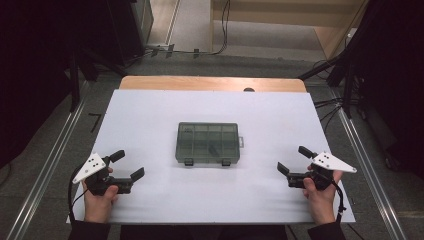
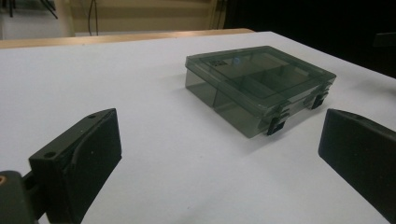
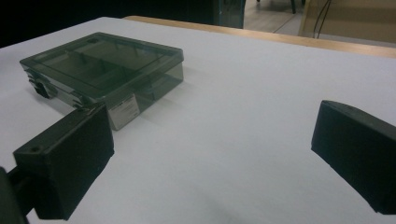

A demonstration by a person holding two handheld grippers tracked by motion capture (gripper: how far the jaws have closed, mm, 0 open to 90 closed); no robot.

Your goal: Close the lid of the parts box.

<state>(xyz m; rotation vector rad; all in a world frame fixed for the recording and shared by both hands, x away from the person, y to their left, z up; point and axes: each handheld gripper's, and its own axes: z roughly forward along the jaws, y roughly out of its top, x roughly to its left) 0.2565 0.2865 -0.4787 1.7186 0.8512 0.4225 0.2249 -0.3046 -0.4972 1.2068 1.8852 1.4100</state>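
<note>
Left claw: held in the person's left hand at the near left of the table, jaws spread wide, nothing between them. Hovering or resting low over the white surface; cannot tell which. In the left gripper view the two black jaws frame bare table, the box ahead and to the right, well apart from them.

Centre: organiser box, smoky translucent plastic, lid down, lying flat near the middle of the table. Dividers show through the lid. One small dark item seems to lie in a near compartment; too small to identify. Two dark latches on the near long edge, both apparently closed. A small tab sticks out of the right-hand short side, and a pale label is on that wall in the right gripper view.

Handling, as judgement: thin rigid plastic, probably light, smooth-walled, likely to skid on the table if pushed from one side only. Best hold looks to be across the short walls, or one claw steadying the body while the other works a latch. Lid likely flexes; pinch gently.

Right claw: in the right hand at the near right, jaws likewise wide apart and empty, box ahead-left, well clear.
</note>
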